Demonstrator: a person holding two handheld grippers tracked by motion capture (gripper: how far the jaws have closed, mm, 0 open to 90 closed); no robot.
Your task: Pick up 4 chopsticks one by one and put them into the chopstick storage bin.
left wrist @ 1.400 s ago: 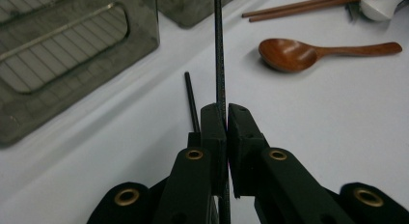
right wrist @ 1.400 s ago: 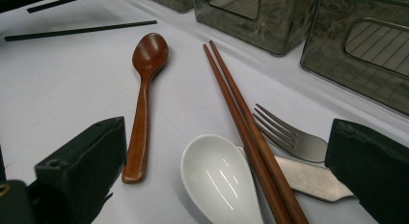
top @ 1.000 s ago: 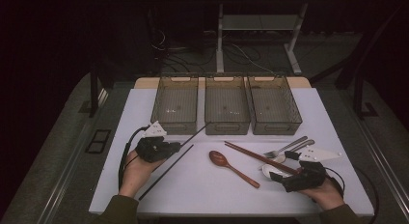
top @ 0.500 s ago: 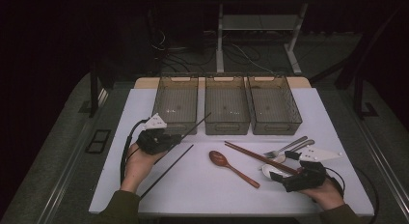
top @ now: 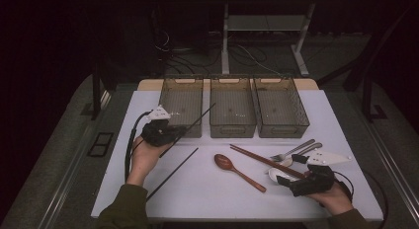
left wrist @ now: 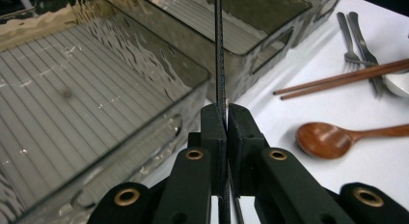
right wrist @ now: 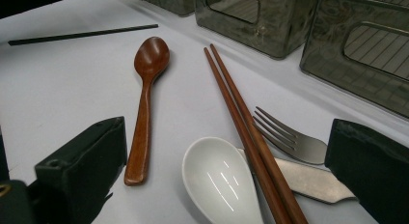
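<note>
Three smoky bins (top: 232, 113) sit right ahead of the left gripper (top: 170, 134), jaws pinching a black chopstick (left wrist: 220, 64) (its twin (top: 173, 173) lies on the table), hand raised and angled toward them.

We see a dim room, where most of the light falls on the white rectangular table (top: 207, 189) in the middle. Around it the grey carpet floor (top: 59, 155) is much darker, and the far part goes almost black. Behind the table stands a pale metal frame with two legs and a crossbar (top: 267, 24). Some dark cables (top: 173, 56) lie loose on the floor near it. On the left, a small dark floor plate with two square openings (top: 100, 143) sits just beside the table.
</note>
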